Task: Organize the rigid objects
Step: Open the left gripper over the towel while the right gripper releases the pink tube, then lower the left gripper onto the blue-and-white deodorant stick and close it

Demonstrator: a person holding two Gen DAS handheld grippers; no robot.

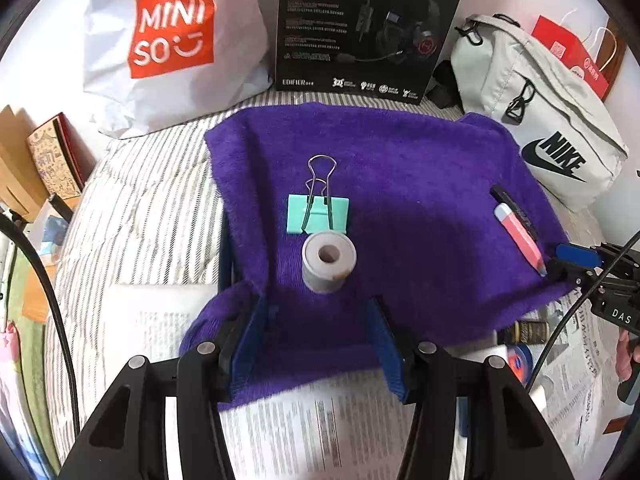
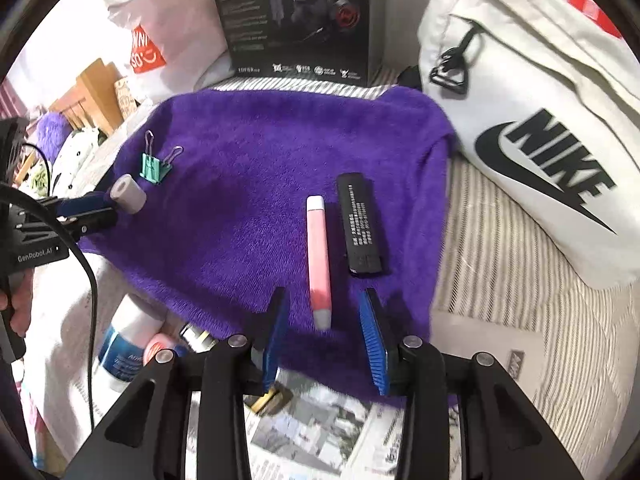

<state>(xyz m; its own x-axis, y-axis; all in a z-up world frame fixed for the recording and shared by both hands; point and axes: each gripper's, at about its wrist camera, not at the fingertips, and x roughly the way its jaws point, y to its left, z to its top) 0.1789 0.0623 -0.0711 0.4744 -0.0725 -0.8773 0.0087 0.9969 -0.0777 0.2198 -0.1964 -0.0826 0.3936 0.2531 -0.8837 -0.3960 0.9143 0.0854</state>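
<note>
A purple fuzzy cloth (image 1: 408,184) (image 2: 256,184) lies on the bed. On it are a mint binder clip (image 1: 318,214) (image 2: 154,168), a grey tape roll (image 1: 329,262) (image 2: 128,193), a pink tube (image 2: 319,260) (image 1: 518,238) and a black flat stick (image 2: 362,224) (image 1: 516,210). My left gripper (image 1: 316,320) is open, just short of the tape roll, its jaws wider than the roll. My right gripper (image 2: 324,312) is open with the near end of the pink tube between its fingertips; it also shows in the left wrist view (image 1: 576,256).
Behind the cloth stand a white Miniso bag (image 1: 168,40), a black headset box (image 1: 360,28) (image 2: 296,16) and a grey Nike bag (image 1: 540,120) (image 2: 528,112). Newspaper (image 1: 304,424) (image 2: 320,432), bottles (image 2: 124,348) and small jars (image 1: 520,332) lie at the cloth's near edge.
</note>
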